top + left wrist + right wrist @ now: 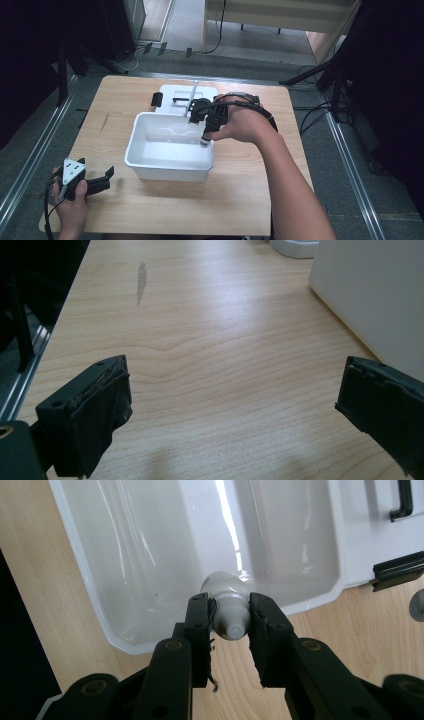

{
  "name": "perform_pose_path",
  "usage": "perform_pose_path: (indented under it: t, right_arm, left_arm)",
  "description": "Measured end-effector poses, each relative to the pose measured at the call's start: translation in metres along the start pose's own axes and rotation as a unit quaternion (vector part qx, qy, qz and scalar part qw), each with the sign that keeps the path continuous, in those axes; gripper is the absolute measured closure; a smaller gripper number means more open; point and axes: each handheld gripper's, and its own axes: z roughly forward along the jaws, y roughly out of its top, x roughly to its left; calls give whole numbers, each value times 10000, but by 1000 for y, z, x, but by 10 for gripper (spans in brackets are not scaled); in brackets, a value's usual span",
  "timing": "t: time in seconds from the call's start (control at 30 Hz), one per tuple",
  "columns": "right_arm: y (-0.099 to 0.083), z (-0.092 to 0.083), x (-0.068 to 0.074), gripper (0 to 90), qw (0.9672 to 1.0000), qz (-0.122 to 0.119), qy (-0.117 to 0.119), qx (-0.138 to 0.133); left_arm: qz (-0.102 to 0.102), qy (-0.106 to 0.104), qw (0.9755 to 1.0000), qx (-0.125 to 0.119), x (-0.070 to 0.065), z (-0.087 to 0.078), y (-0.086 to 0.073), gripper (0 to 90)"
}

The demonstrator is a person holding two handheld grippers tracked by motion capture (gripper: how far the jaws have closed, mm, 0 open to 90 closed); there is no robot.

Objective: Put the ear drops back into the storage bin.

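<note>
1. The right gripper (pixel 231 617) clamps a small white bottle (pixel 229 611) by its ribbed neck, cap end (pixel 234 630) toward the camera, the body hanging over the near rim of the white tub (pixel 100 600).
2. In the high view the right gripper (pixel 207 136) sits at the tub's (pixel 150 167) right rim, with the bottle (pixel 205 142) just at the edge.
3. To finish well, I would carry the bottle further inward past the rim before lowering, so it cannot catch the wall and tip out onto the table (pixel 240 190).
4. Lower it close to the tub floor, then part the jaws slowly; a round bottle is likely to roll.
5. The left gripper (pixel 230 405) rests with jaws wide apart over bare wood, holding nothing; it shows at the table's near left corner (pixel 97 182).
6. No brand or writing can be read; the bottle's side is mostly hidden by the jaws, so a label may be there.
7. The white lid (pixel 172 95) with black clips lies behind the tub.
</note>
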Motion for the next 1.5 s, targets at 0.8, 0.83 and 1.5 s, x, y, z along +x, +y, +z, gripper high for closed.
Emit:
perform_pose_path:
  t: [0.8, 0.83, 1.5]
  right_arm:
    - [4, 44, 2, 721, 9995, -175, 127, 213]
    - [4, 46, 2, 721, 9995, -230, 126, 190]
    - [0, 79, 5, 719, 9984, -381, 75, 418]
  left_arm:
    - [-8, -17, 10000, -3, 0, 0, 0, 14]
    - [-5, -12, 10000, -8, 0, 0, 0, 14]
    - [-9, -14, 10000, -7, 0, 0, 0, 14]
